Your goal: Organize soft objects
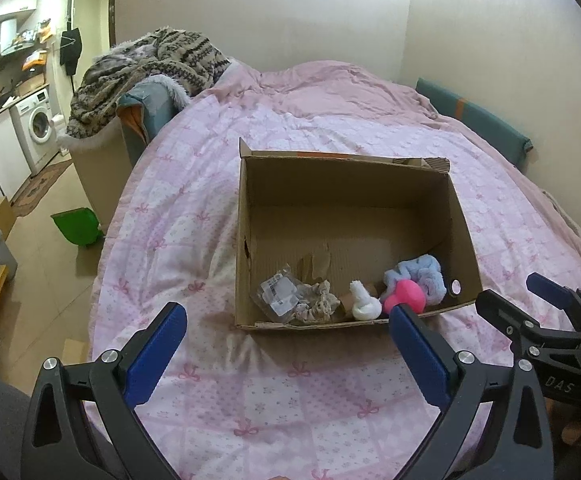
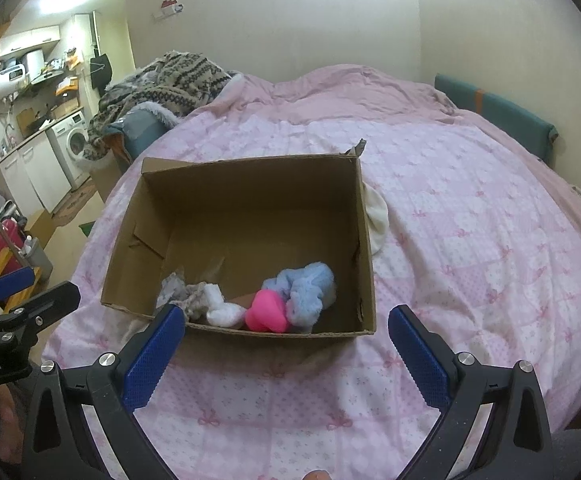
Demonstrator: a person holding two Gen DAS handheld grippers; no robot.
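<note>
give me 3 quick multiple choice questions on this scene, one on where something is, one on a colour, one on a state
1. Where is the cream cloth?
A. inside the box
B. on the bed against the box's outer wall
C. in a gripper

2. What colour is the round soft item beside the blue scrunchie?
A. green
B. yellow
C. pink

3. How is the right gripper?
A. open, holding nothing
B. shut on a sock
C. shut on the box rim

Answers: 1 B, it lies outside the cardboard box. 2 C, the pink ball shows bright pink. 3 A, its jaws stand wide apart.

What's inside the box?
Inside the box: a pink ball, blue fluffy cloth, white sock, beige scrunchie and plastic bag. The near wall hides anything right behind it.
</note>
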